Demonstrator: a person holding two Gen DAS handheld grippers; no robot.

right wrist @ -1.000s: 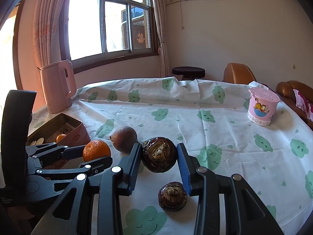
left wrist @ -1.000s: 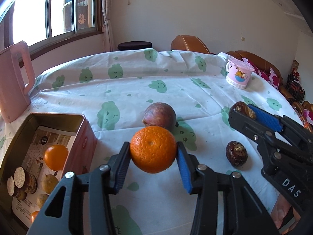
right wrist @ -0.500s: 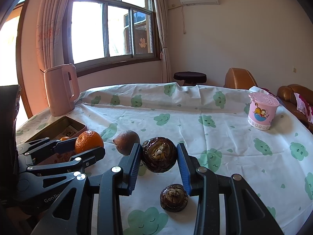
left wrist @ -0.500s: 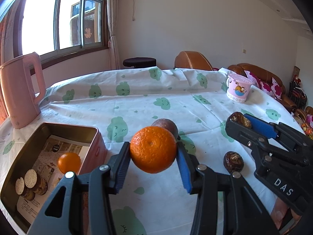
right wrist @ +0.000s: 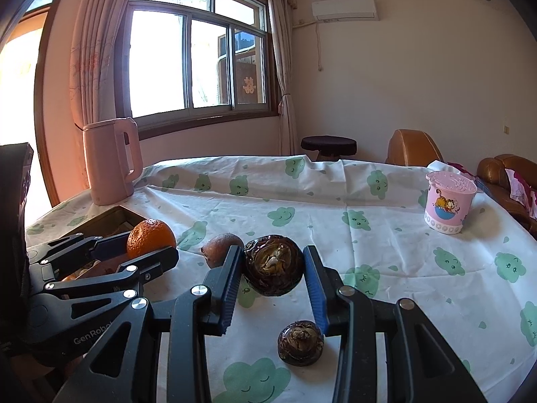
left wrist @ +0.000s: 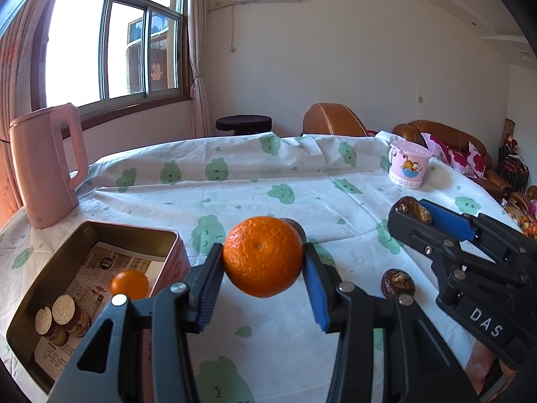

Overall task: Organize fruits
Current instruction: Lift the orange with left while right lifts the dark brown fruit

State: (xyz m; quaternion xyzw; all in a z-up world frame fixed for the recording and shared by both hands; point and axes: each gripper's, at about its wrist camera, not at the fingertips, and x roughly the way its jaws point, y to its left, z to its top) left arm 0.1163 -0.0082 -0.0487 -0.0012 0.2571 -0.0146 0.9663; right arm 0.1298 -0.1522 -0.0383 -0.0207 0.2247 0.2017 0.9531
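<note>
Surface: my table, under a white cloth [left wrist: 302,201] printed with green smiling clouds, creased toward the far edge.

Left gripper [left wrist: 263,268]: clamped on an orange [left wrist: 263,260], held clear of the cloth, just right of the tin.

Right gripper [right wrist: 273,268]: clamped on a dark, wrinkled fruit [right wrist: 273,267], also held off the cloth.

Tin [left wrist: 40,288]: open, rectangular, at the near left; lined with printed paper, holding a second orange [left wrist: 130,283] and some round biscuits [left wrist: 55,310].

Loose fruit on the cloth: a brown one [right wrist: 220,247] between my two grippers, and a small dark one [right wrist: 300,342] below my right gripper.

Kettle [left wrist: 43,164]: pink, upright, at the far left of the table beyond the tin.

Cup [right wrist: 448,201]: pink, lidded, cartoon cat print, far right, well apart from the fruit.

Room: pale walls, a wood-framed window [right wrist: 198,57] with curtains on the left, an air conditioner [right wrist: 345,8] high on the wall, a dark round stool [right wrist: 329,144] and brown leather seats [left wrist: 439,137] beyond the table.
</note>
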